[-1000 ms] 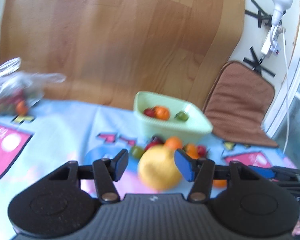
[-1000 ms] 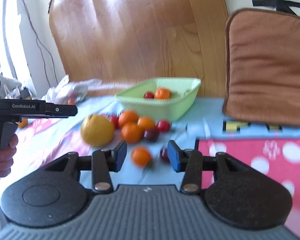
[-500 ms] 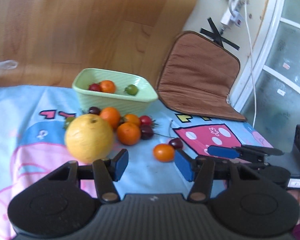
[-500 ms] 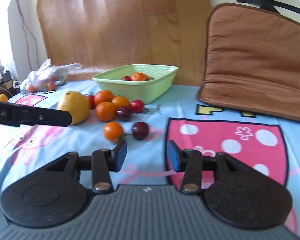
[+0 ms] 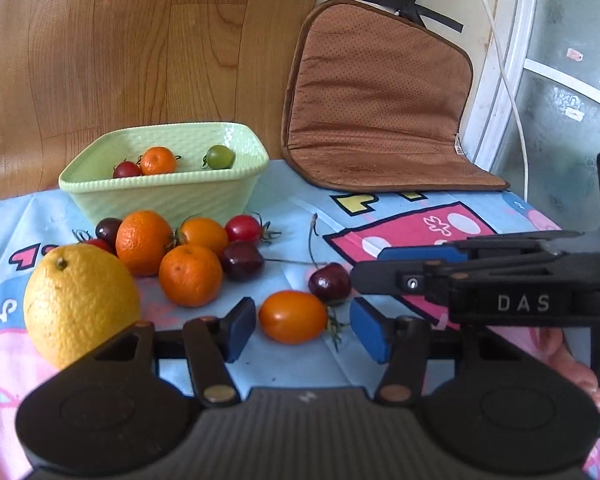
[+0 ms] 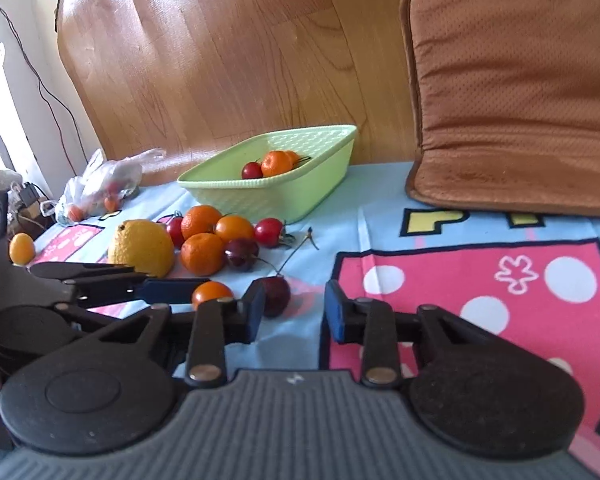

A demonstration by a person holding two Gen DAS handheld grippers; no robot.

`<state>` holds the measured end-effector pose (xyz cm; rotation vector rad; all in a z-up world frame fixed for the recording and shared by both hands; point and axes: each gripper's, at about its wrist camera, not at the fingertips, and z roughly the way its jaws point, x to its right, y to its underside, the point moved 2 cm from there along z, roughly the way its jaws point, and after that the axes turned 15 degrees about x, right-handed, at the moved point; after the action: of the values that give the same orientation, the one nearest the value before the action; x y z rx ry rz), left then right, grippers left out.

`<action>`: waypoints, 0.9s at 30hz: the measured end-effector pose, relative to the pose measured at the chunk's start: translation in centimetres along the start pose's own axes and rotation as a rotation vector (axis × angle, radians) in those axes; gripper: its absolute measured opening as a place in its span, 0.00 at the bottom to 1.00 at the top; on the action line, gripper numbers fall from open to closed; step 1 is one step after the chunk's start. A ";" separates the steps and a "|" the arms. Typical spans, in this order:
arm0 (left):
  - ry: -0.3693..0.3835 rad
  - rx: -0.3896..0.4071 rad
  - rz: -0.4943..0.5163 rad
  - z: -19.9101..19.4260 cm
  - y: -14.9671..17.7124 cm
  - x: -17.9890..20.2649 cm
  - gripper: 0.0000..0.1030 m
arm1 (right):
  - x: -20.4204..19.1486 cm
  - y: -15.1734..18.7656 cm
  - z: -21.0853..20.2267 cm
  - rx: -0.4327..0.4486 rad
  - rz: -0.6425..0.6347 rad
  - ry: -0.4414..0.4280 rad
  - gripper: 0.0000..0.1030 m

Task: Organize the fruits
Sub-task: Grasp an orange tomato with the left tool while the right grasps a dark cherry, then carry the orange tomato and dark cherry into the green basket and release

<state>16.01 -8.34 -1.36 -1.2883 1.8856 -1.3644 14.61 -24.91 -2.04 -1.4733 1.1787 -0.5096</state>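
Left claw (image 5: 302,330) and right claw (image 6: 294,314) both closing, nothing gripped.

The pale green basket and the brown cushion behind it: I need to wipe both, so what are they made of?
Pale green basket: looks like moulded plastic, matte, with a pressed woven texture. Brown cushion: seems leather or faux leather, slightly glossy, perforated with tiny dots; which, I cannot tell.

You're at a home table: ahead of your tools lies a cartoon-print tablecloth (image 5: 292,204) under a green fruit basket (image 5: 168,196), with a brown seat cushion (image 5: 376,96) propped against the wall and wood-grain panelling (image 5: 140,40) behind.
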 end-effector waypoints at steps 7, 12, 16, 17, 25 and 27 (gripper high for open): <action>-0.006 0.012 -0.030 -2.6 0.7 -1.6 0.40 | -1.3 -0.2 1.1 -0.035 -0.046 -0.042 0.36; -0.028 0.021 -0.055 -4.8 1.4 -2.5 0.40 | -2.5 0.6 2.9 -0.066 -0.115 -0.005 0.35; -0.038 0.022 -0.045 -6.1 1.8 -2.6 0.40 | -2.9 0.9 1.9 -0.060 -0.109 0.010 0.28; -0.037 0.022 -0.044 -6.4 2.0 -2.6 0.40 | -3.2 1.2 1.3 -0.060 -0.104 0.004 0.28; 0.024 0.014 -0.063 -10.2 3.5 -1.8 0.40 | -8.2 4.7 -5.0 -0.052 -0.119 -0.080 0.28; 0.029 0.018 -0.088 -10.9 3.5 -2.1 0.40 | -8.3 4.8 -5.5 -0.052 -0.075 -0.088 0.28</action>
<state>6.80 -1.24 -0.61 -1.3635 1.8513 -1.4486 4.86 -19.75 -2.51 -1.5731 1.0782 -0.4638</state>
